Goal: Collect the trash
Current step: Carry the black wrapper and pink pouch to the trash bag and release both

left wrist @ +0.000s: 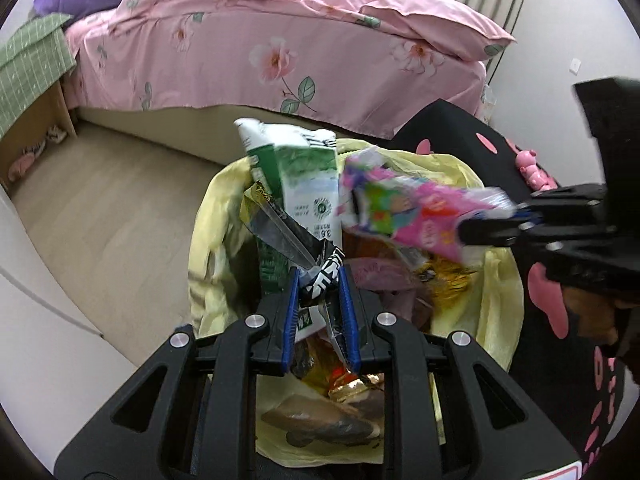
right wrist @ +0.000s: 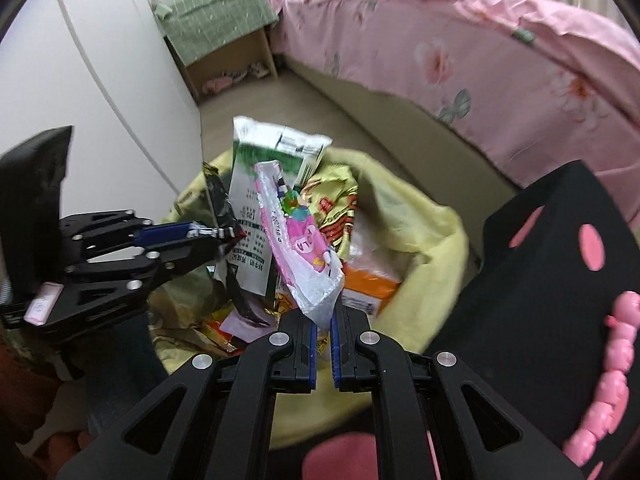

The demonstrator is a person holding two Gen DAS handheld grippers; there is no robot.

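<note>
A bin lined with a pale yellow bag holds several wrappers and cartons. My left gripper is shut on a black and silver wrapper over the bin, beside a green and white carton. It shows from the side in the right wrist view. My right gripper is shut on a pink and white wrapper above the bin. It enters the left wrist view from the right, holding the same pink wrapper.
A bed with a pink floral cover stands behind the bin. A black seat with pink spots is at the right. A small wooden table under a green cloth and white cupboard doors are at the left.
</note>
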